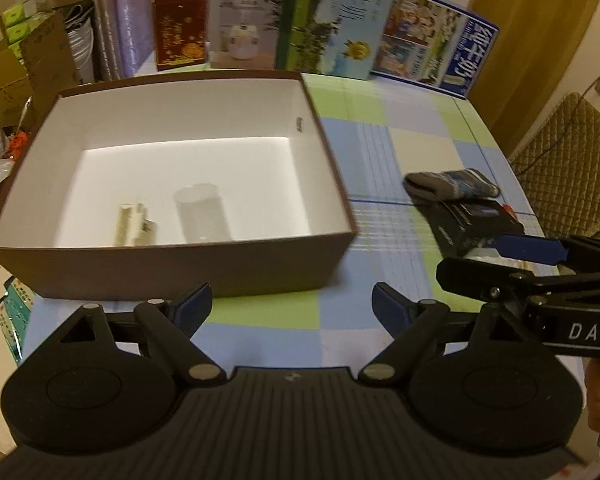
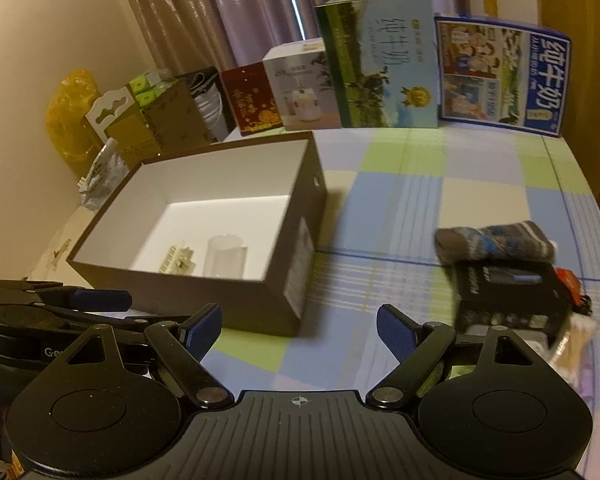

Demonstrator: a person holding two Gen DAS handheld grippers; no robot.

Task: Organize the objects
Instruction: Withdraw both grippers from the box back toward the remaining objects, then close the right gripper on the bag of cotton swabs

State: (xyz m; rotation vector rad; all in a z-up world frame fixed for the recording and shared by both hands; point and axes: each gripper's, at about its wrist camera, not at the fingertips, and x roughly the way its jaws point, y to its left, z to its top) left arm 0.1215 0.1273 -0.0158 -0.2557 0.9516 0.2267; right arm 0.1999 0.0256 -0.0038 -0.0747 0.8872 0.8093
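An open brown box (image 1: pixel 172 260) with a white inside stands on the checked tablecloth; it also shows in the right wrist view (image 2: pixel 188 288). Inside it stand a clear plastic cup (image 1: pixel 202 214) (image 2: pixel 225 258) and a small cream-coloured packet (image 1: pixel 136 226) (image 2: pixel 179 261). To the right lie a rolled grey-blue sock (image 1: pixel 452 185) (image 2: pixel 496 244) and a black box (image 1: pixel 474 224) (image 2: pixel 508 296). My left gripper (image 1: pixel 292 306) is open and empty in front of the brown box. My right gripper (image 2: pixel 300 326) is open and empty, left of the black box.
Milk cartons and gift boxes (image 2: pixel 380 64) line the table's far edge before a curtain. Cardboard boxes and bags (image 2: pixel 140 120) crowd the left side. A jar of cotton swabs (image 2: pixel 572 344) stands near the black box. A quilted chair (image 1: pixel 572 168) is to the right.
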